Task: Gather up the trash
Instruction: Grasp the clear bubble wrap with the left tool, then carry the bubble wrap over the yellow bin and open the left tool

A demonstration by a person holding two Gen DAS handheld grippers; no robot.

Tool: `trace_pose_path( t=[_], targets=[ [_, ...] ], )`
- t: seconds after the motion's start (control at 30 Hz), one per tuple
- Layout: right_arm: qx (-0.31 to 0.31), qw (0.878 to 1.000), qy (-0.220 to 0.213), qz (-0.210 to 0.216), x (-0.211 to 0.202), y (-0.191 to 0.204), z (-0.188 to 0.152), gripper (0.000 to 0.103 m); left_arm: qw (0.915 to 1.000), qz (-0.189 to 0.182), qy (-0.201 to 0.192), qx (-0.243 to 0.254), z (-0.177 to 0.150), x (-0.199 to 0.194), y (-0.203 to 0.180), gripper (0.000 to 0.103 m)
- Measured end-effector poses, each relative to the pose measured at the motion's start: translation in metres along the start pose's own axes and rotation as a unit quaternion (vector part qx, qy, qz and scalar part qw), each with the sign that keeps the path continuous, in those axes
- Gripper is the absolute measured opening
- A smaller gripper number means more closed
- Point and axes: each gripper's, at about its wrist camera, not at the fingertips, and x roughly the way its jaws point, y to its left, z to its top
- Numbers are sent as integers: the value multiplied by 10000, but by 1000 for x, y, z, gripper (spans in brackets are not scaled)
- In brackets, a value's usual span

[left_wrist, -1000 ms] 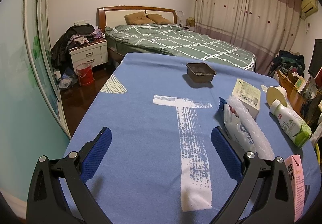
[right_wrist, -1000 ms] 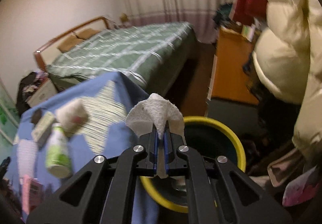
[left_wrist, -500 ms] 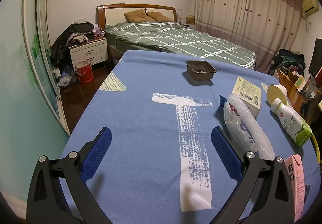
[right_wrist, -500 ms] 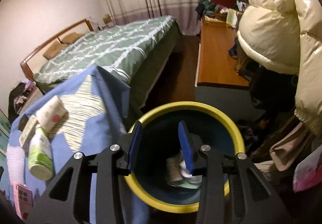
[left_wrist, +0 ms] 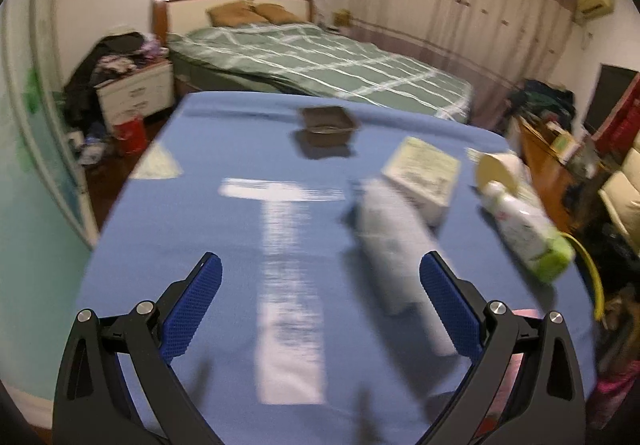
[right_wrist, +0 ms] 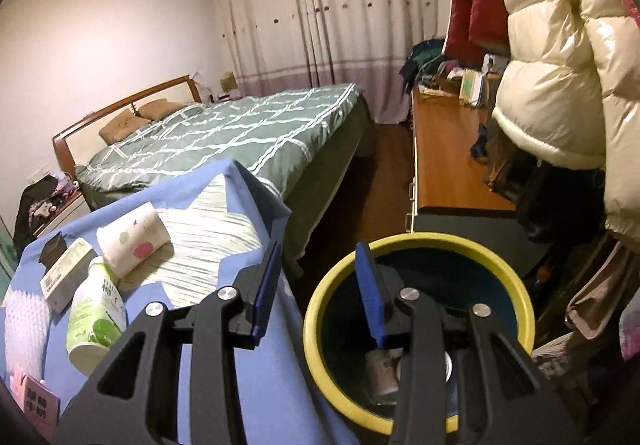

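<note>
Over by the edge of the blue-covered table [right_wrist: 240, 373], the right gripper [right_wrist: 320, 293] is hanging with its jaws parted and nothing between the blue pads; they've just been opening up. One finger is sitting over the cloth edge and the other over the yellow-rimmed bin [right_wrist: 516, 293], which is standing on the floor right beside the table. Down inside the bin some trash is lying at the bottom, a pale cup-like thing, though it's dark in there and I can't really make out more.

Still waiting on the table: a white and green bottle [right_wrist: 94, 319] lying on its side, a paper cup [right_wrist: 134, 239] tipped over just behind it, a flat cardboard box [right_wrist: 64, 275] next to the bottle, a bubble-wrap pouch [right_wrist: 24, 321] at the left edge, and a pink carton [right_wrist: 38, 405] poking in at the bottom corner.

From the left wrist view, which is coming out pretty blurry, the left gripper [left_wrist: 320, 309] is hovering wide open over the middle of the table, not gripping anything. The bubble-wrap pouch [left_wrist: 394, 245] is lying just ahead of its right finger, with the box [left_wrist: 424, 175], bottle [left_wrist: 528, 229] and cup [left_wrist: 496, 171] further right. A small dark tray [left_wrist: 328, 121] is sitting near the far end of the table. Behind all that a bed with a green checked cover [left_wrist: 320, 61] is filling the back of the room.
</note>
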Motion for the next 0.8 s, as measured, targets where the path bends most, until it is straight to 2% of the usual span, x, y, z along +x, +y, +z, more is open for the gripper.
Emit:
trace_pose_path(
  t=[0.03, 0.1, 0.13, 0.2, 0.37, 0.5, 0.6, 0.67, 0.73, 0.8],
  targets=[
    [-8, 10000, -20, -13, -1, 0, 0, 39, 9999, -42, 96, 66, 2, 3, -9, 97],
    [-26, 10000, -64, -60, -2, 1, 0, 43, 9995, -94, 237, 203, 3, 9, -27, 90],
    [-21, 10000, -64, -73, -2, 1, 0, 43, 9992, -70, 287, 268, 4, 13, -34, 83],
    [-1, 10000, -51, -31, -1, 0, 0, 44, 9984, 74, 418, 384, 3, 24, -49, 77],
    [76, 10000, -26, 36, 0, -4, -1, 45, 9966, 94, 668, 464, -2, 44, -65, 59],
    [82, 10000, -9, 51, 1, -4, -1, 45, 9966, 215, 604, 525, -2, 46, -71, 49],
    [95, 9999, -9, 67, 1, -4, -1, 45, 9959, 324, 561, 628, -1, 46, -75, 35],
    [110, 9999, 1, 73, 2, -5, -1, 45, 9959, 345, 510, 667, 0, 44, -77, 20],
    [108, 9999, 12, 53, 2, -5, -1, 45, 9962, 327, 430, 685, 1, 40, -78, 14],
    [93, 9999, 29, 44, 3, -3, -1, 45, 9966, 315, 302, 695, 3, 32, -79, 13]
  ],
)
